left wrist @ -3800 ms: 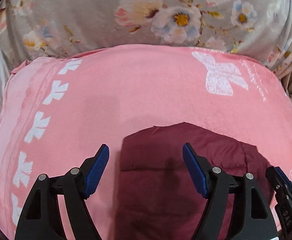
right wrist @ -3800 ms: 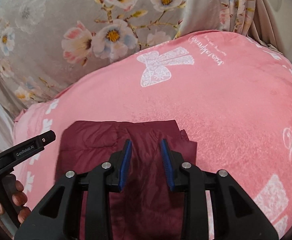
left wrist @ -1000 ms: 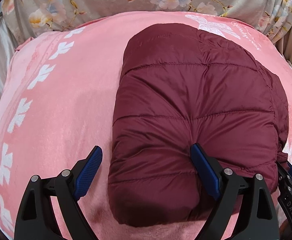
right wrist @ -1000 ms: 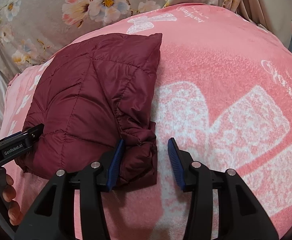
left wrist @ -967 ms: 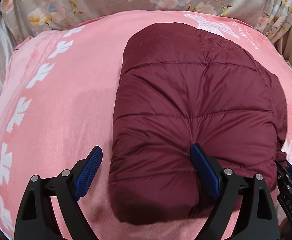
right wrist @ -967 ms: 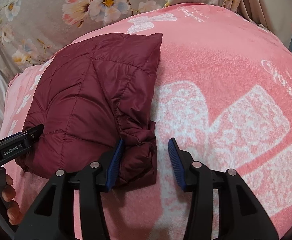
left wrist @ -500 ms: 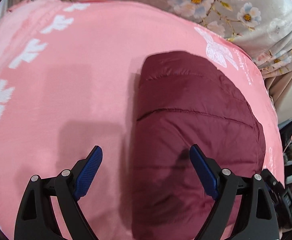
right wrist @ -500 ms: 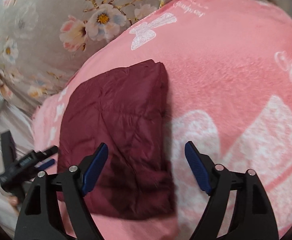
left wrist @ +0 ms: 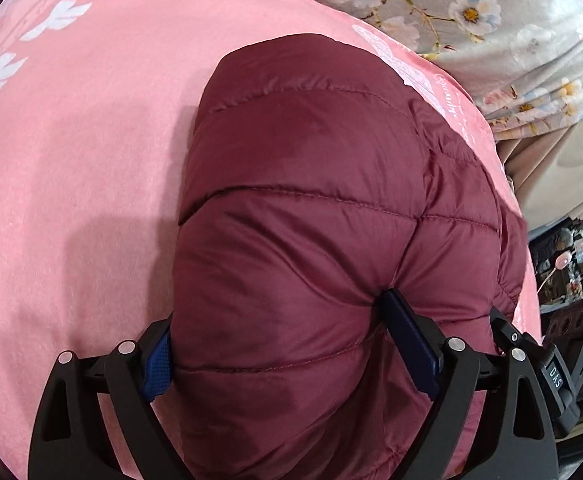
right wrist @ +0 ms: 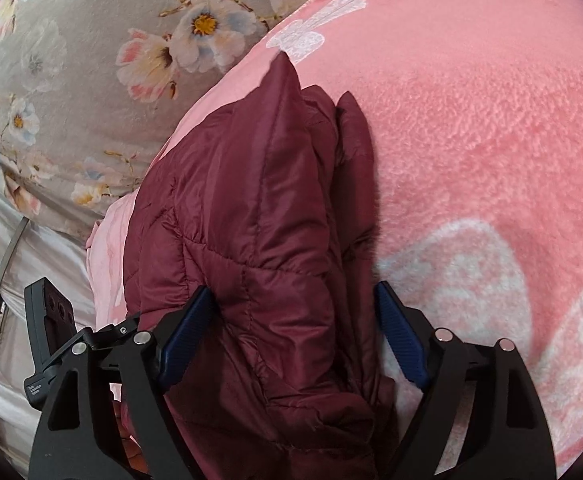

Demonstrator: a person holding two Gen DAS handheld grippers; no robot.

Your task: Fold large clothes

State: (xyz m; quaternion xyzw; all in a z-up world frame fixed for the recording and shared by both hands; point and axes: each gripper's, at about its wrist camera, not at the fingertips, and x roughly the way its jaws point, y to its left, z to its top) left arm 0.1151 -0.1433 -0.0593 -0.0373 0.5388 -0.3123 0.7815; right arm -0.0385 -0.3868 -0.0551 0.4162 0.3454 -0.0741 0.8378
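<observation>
A folded maroon quilted puffer jacket lies on a pink fleece blanket. My left gripper is open wide, its blue pads straddling the jacket's near left part, with the puffy fabric bulging between the fingers. In the right wrist view the same jacket shows its stacked folded layers. My right gripper is open wide too, its jaws standing either side of the jacket's near right edge. The near edge of the jacket is hidden under both grippers.
The pink blanket with white bow prints covers a bed. A grey floral sheet lies beyond it. The left gripper's body shows at the lower left of the right wrist view. Cluttered shelves stand at the right.
Both grippers have dropped back down over the jacket from higher up, and it now fills the space between their open jaws. One second ago the right gripper's jaws were narrower.
</observation>
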